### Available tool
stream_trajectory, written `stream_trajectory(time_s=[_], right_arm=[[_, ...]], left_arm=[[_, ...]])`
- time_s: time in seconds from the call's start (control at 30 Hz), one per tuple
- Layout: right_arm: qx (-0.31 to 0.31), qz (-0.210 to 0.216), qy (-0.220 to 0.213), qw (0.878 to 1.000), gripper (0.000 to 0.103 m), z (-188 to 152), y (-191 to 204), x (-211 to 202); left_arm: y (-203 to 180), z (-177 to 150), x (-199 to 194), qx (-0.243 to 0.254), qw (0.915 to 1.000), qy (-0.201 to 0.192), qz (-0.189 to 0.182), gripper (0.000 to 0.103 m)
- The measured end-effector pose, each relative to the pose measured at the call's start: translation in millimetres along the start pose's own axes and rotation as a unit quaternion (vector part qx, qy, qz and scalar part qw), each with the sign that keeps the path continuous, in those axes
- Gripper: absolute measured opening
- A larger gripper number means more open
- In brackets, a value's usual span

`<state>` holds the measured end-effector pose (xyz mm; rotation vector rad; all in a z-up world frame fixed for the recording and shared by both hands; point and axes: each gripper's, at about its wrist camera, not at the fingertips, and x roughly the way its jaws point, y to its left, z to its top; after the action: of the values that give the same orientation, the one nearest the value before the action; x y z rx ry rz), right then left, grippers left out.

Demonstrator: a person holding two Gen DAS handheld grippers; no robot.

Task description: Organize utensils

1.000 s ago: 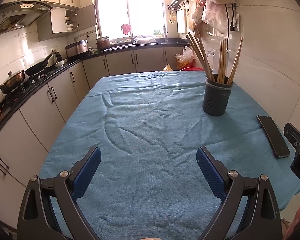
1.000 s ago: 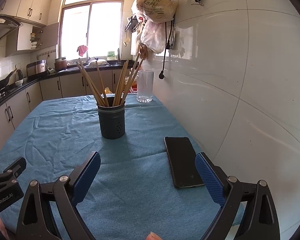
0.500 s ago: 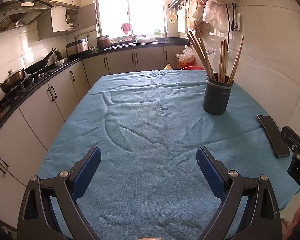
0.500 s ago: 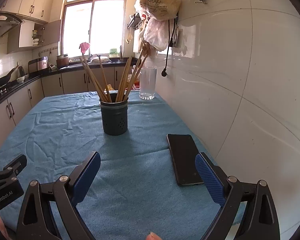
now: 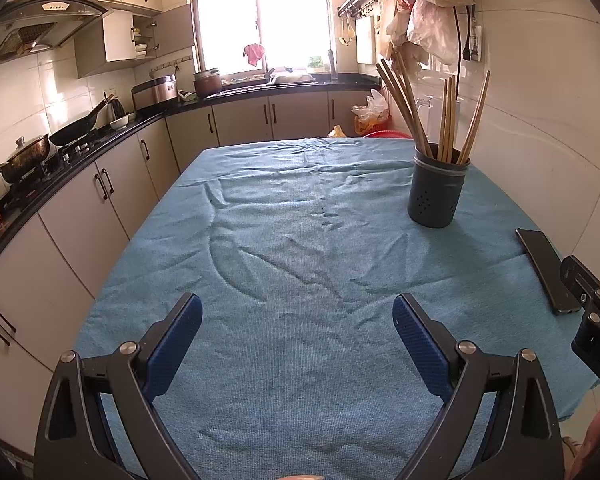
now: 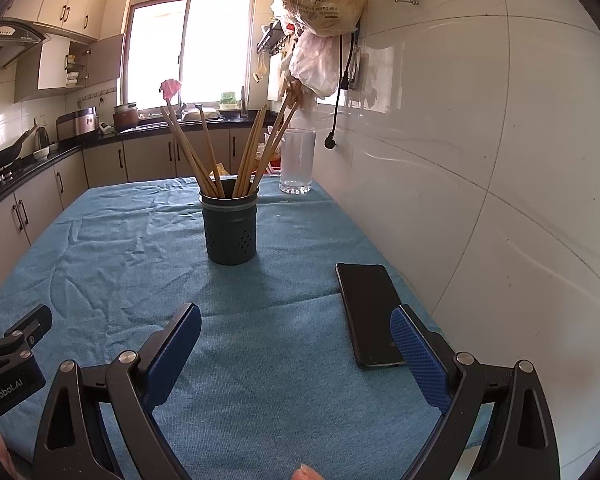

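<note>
A dark perforated utensil holder (image 5: 438, 190) (image 6: 231, 229) stands upright on the blue tablecloth (image 5: 300, 240) (image 6: 120, 248), with several wooden chopsticks (image 5: 446, 114) (image 6: 216, 152) fanned out of it. My left gripper (image 5: 298, 336) hovers open over the near middle of the cloth, nothing between its blue pads. My right gripper (image 6: 296, 340) is open too, low over the near right part of the table, well short of the holder. Each gripper's body shows at the edge of the other's view.
A black phone (image 5: 546, 274) (image 6: 368, 312) lies flat near the white tiled wall, just ahead of my right gripper's right finger. A clear glass (image 6: 297, 166) stands behind the holder. Kitchen counters with a wok (image 5: 80, 128) run along the left. Plastic bags (image 6: 324, 0) hang on the wall.
Both grippers have drifted slightly, so the holder and phone shift a little in view. Both stay open and hold nothing.
</note>
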<state>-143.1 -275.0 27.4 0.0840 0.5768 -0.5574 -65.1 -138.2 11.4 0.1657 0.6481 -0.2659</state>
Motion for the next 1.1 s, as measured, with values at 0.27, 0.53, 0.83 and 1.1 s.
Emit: stream_trajectory(time_s=[0.27, 0.53, 0.83, 1.1], right_arm=[[-0.002, 0.001, 0.005, 1.0, 0.098, -1, 1, 2], [-0.005, 0.004, 0.006, 1.0, 0.098, -2, 5, 0], [-0.015, 0.01, 0.004, 1.0, 0.098, -4, 10, -4], [-0.014, 0.008, 0.008, 1.0, 0.098, -4, 9, -3]], left_arm=[[3, -1, 0, -0.002, 1.0, 0.002, 0.002, 0.095], [5, -3, -3, -0.005, 1.0, -0.001, 0.003, 0.095], [7, -4, -7, -0.012, 0.9999, -0.004, 0.009, 0.095], [7, -4, -7, -0.013, 0.9999, -0.004, 0.007, 0.095]])
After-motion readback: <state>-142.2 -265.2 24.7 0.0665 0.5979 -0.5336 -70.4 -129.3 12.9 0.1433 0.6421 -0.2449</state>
